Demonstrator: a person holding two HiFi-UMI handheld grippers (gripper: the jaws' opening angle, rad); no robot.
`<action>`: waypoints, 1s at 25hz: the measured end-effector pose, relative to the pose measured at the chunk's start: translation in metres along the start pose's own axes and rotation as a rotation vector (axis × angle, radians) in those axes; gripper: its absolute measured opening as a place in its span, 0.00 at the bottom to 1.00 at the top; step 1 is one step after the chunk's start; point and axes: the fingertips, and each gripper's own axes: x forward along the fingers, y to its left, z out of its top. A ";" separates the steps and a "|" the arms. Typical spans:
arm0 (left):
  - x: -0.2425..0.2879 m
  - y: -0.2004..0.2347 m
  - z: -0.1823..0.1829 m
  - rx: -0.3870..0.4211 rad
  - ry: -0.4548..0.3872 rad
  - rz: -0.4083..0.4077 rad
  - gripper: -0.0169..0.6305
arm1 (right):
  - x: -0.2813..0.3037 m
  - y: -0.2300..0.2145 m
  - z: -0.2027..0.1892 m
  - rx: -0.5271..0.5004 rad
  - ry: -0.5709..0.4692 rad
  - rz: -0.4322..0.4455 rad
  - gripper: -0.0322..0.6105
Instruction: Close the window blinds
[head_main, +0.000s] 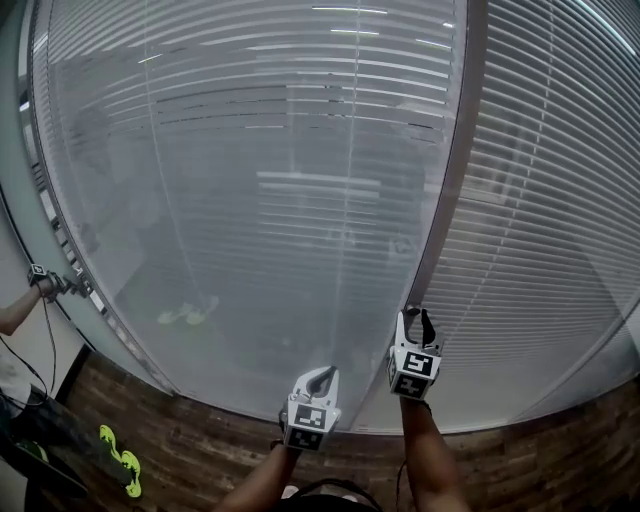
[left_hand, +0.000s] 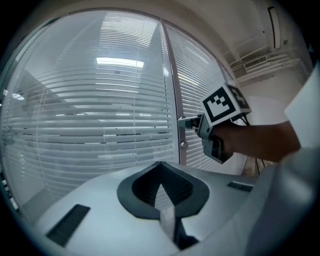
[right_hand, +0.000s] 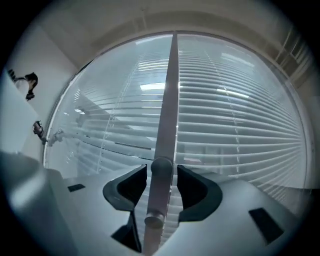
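The right gripper (head_main: 416, 318) is held at the grey vertical metal frame post (right_hand: 169, 90) between the glazed panes. Its fingers (right_hand: 132, 186) are spread either side of a small round grey knob (right_hand: 161, 167) on the post, which is not pinched. The left gripper (head_main: 318, 374) is held lower, its fingers pressed together and empty. The white slatted window blinds (head_main: 545, 230) are hung behind the glass.

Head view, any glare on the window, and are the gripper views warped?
Head view: light streaks reflect on the glass, hazing the blinds behind. Left gripper view: fisheye bows the slats and post. Right gripper view: slats bow, corners black.
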 end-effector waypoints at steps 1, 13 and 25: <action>0.000 0.003 -0.002 -0.001 -0.002 0.008 0.02 | 0.000 -0.002 -0.001 -0.002 -0.009 -0.002 0.35; 0.003 0.003 -0.009 -0.004 0.029 -0.007 0.02 | 0.001 -0.002 -0.002 -0.042 -0.003 0.035 0.25; -0.005 0.027 0.004 -0.063 0.010 0.042 0.02 | 0.001 0.008 0.000 -0.647 0.060 0.142 0.25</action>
